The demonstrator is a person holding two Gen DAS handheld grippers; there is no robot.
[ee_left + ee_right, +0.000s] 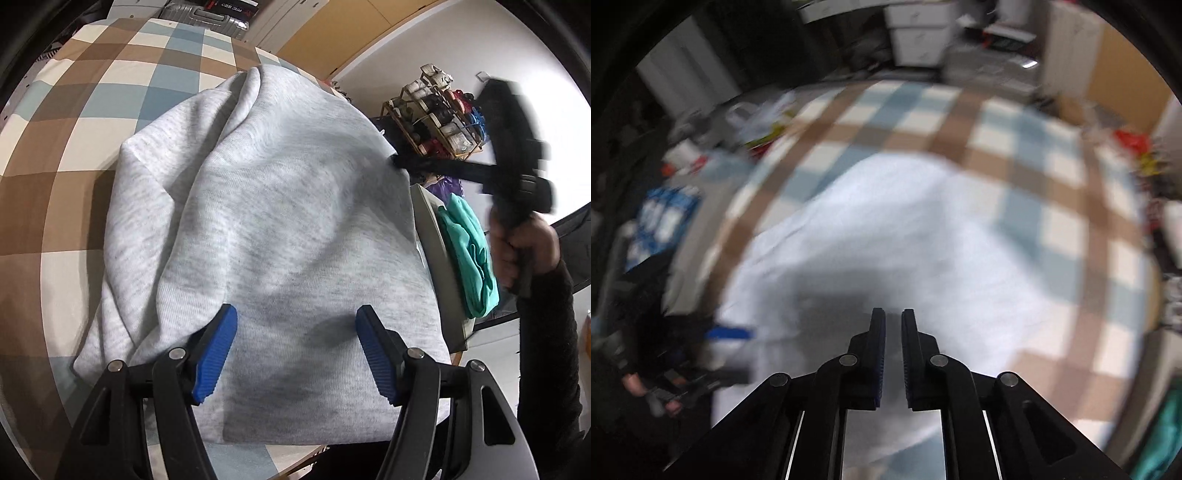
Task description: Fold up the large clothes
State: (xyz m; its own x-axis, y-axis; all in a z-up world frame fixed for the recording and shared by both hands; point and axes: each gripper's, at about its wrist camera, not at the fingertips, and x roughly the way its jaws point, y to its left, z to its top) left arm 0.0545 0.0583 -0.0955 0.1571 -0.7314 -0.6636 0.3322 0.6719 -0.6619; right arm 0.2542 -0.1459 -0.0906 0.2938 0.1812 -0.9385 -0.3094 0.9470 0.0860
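A light grey sweatshirt (277, 206) lies bunched on the checked bed cover (92, 92), with folds running toward its far end. My left gripper (297, 325) hovers open just above the garment's near part, its blue pads wide apart with nothing between them. The right gripper (397, 160), held by a hand (521, 251), is blurred at the garment's right edge. In the right wrist view the right gripper (894, 314) points down at the sweatshirt (905, 229), its fingers all but together with only a thin gap and no cloth in it.
A white bin (436, 240) with a teal garment (469, 258) stands by the bed's right side. Behind it is a rack of shoes (436, 114). A suitcase (207, 18) sits beyond the bed's far end. Clutter lies left of the checked cover (1034, 155).
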